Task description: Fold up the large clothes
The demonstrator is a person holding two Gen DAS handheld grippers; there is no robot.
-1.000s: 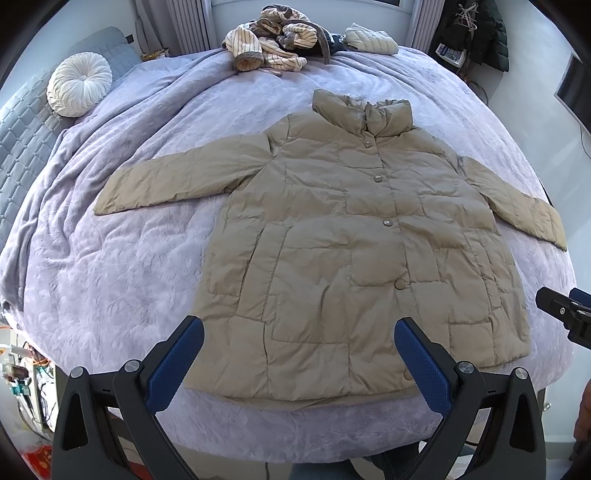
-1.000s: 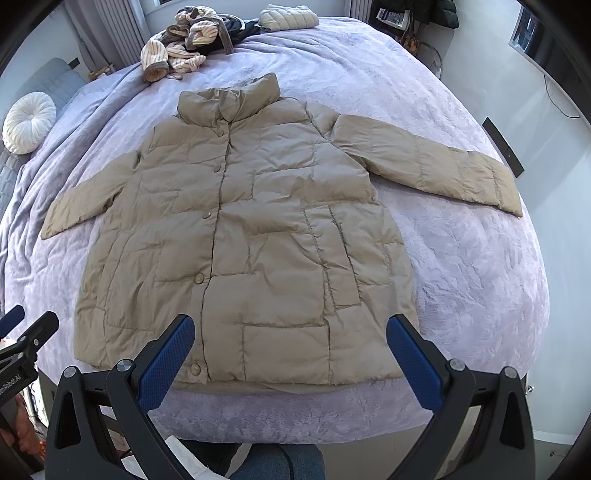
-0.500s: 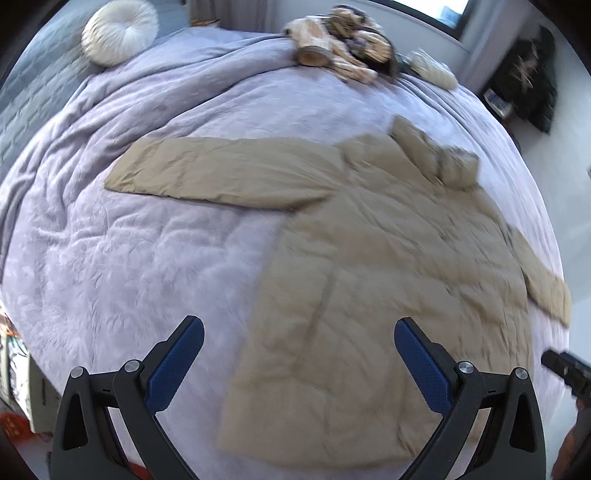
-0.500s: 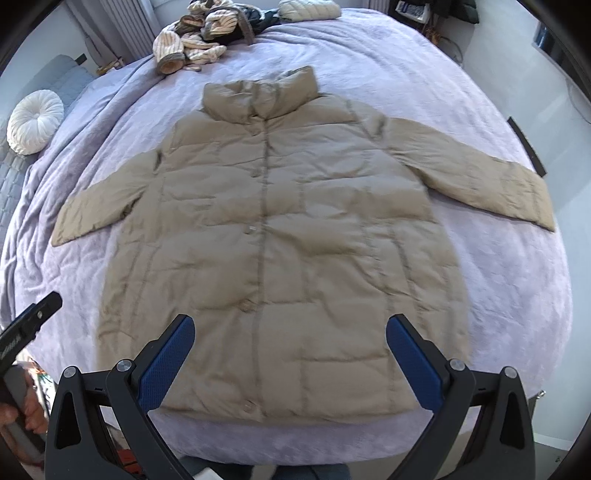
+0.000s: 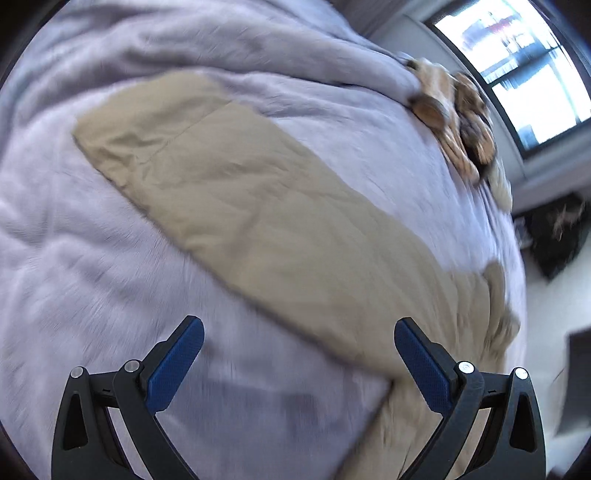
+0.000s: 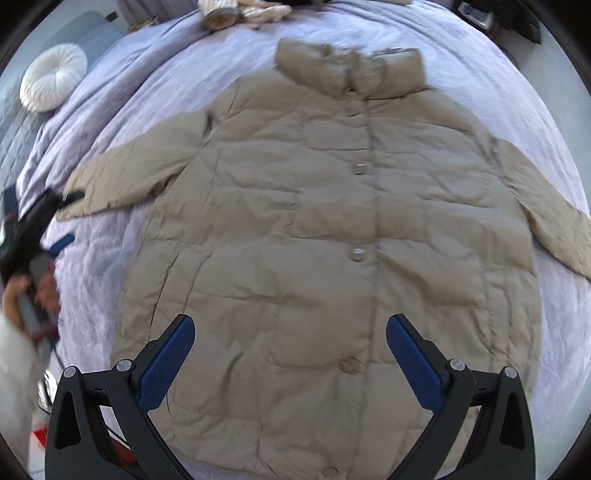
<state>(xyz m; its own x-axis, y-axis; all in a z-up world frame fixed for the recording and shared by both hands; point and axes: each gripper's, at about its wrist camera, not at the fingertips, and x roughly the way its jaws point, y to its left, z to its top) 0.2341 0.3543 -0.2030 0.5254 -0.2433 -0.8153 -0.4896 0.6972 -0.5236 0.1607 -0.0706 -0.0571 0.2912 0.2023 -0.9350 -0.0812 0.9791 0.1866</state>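
Nothing is folded yet: the coat (image 6: 314, 229) lies flat mid-frame on the bed (image 6: 480, 62); my left tool (image 5: 299, 363) and right tool (image 6: 290, 360) are spread, empty.

coat (image 6: 332, 229): tan | bedspread (image 6: 480, 66): lilac | fingers (image 6: 166, 363): blue

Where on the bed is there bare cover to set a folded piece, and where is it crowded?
Bare lavender bedspread lies between the round white cushion and the coat's sleeve, and below that sleeve beside the coat. The head end is crowded with heaped clothes.
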